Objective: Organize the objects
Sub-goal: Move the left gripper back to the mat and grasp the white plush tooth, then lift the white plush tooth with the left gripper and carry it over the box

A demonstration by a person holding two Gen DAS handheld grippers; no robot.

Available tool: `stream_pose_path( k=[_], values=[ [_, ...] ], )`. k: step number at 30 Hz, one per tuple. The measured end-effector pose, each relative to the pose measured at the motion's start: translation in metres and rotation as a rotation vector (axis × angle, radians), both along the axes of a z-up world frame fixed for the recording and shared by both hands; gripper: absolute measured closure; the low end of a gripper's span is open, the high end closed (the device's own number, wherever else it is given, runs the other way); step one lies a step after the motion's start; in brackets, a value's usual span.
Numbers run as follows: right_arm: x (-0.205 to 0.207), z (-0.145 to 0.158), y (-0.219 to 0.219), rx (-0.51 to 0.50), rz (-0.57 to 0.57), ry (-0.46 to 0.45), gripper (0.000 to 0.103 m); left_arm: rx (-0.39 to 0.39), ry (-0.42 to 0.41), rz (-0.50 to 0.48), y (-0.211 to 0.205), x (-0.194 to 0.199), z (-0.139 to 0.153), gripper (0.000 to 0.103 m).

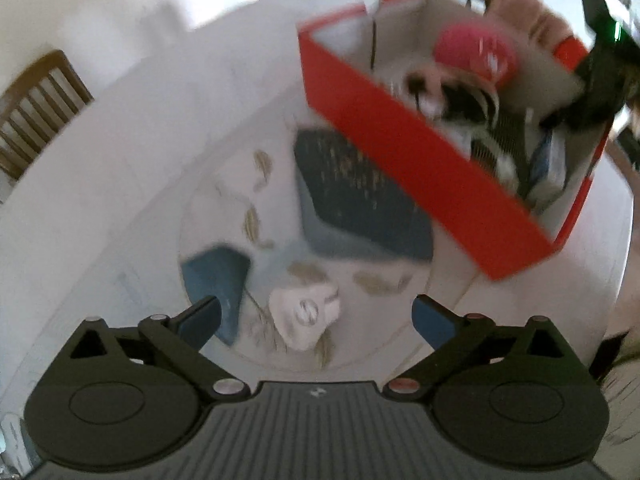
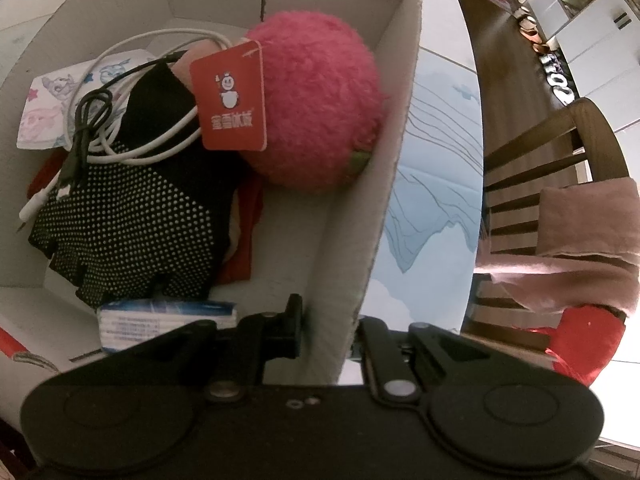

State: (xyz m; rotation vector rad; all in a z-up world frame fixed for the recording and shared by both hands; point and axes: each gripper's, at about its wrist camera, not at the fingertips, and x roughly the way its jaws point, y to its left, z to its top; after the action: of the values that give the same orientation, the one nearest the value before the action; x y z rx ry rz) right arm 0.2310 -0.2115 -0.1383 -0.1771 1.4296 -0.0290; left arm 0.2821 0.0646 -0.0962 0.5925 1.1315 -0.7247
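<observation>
Beside the red box (image 1: 420, 168) on the surface (image 1: 140, 160) lie a dark pouch (image 1: 360, 196) and a white bundle (image 1: 306, 316). My left fingers (image 1: 316, 320) hang released above that bundle, pointing steeply down. My right fingers (image 2: 328, 332) pinch the box's cardboard wall (image 2: 360, 220), beside the pink plush ball (image 2: 316, 104).

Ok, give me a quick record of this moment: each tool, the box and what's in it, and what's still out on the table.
left tool: open, empty, above white item
right tool: shut on box wall
box: red outside, white inside
box contents: pink plush ball, dotted black glove, white cable
still on table: dark blue pouch
</observation>
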Motion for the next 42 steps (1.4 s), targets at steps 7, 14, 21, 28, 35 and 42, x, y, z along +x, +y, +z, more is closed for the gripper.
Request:
stream_pose_path(
  k=[7,14,21,28,35,42],
  values=[
    [0.000,0.000,-0.001,-0.002,-0.014,0.001,0.093,0.032,0.081,-0.013,0.006,0.004,-0.047,0.001],
    [0.000,0.000,0.001,-0.006,-0.017,0.004,0.093,0.023,0.110,0.006,0.006,0.013,-0.064,0.002],
    [0.000,0.000,0.001,-0.007,-0.018,0.005,0.093,0.038,0.139,0.010,0.002,0.017,-0.072,0.023],
    [0.001,0.000,0.001,-0.007,-0.017,0.006,0.093,0.014,0.123,0.049,0.004,0.023,-0.069,0.050],
    [0.000,-0.001,0.001,-0.011,-0.009,0.006,0.092,0.020,0.096,0.066,0.003,0.023,-0.058,0.055],
    [0.001,-0.001,0.001,-0.009,-0.004,0.007,0.092,-0.011,0.055,0.040,-0.012,0.011,-0.009,0.055]
  ],
)
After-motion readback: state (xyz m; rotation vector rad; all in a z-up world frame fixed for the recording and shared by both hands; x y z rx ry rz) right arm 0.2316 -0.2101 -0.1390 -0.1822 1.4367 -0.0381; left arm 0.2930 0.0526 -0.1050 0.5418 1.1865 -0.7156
